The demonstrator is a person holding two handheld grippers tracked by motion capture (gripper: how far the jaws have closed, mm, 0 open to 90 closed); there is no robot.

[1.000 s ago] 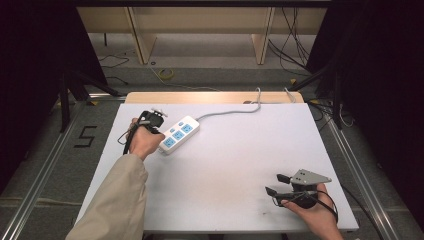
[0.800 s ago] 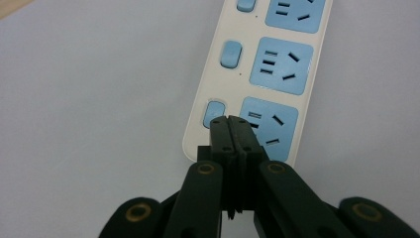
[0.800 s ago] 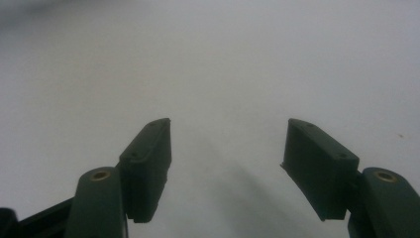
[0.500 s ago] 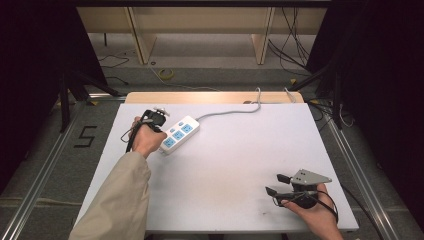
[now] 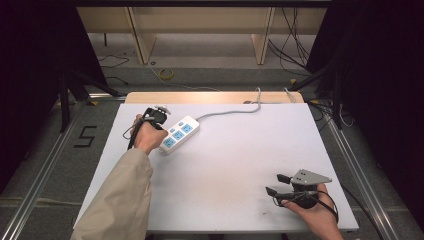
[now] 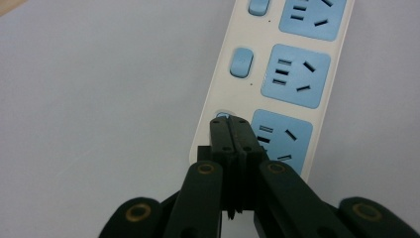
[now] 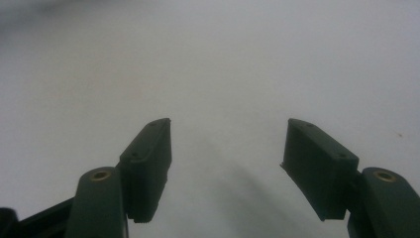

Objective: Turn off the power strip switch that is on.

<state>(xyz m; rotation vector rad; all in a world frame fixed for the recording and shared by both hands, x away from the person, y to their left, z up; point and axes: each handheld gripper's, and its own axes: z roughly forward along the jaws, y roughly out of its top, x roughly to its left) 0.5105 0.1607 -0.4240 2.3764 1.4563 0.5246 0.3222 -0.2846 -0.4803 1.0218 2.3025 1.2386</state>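
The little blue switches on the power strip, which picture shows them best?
The left gripper view. It looks at the power strip from close up, so a blue switch beside each socket is plain, with the shut left tongs at the nearest one. In the high view the strip is far off, its switches too small to tell.

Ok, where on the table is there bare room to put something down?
The whole middle of the table is bare, from the power strip across to the right gripper. The far right, beyond the cord, is free too. It is crowded only at the far left, where the left gripper, jaws together, sits on the strip's near-end switch.
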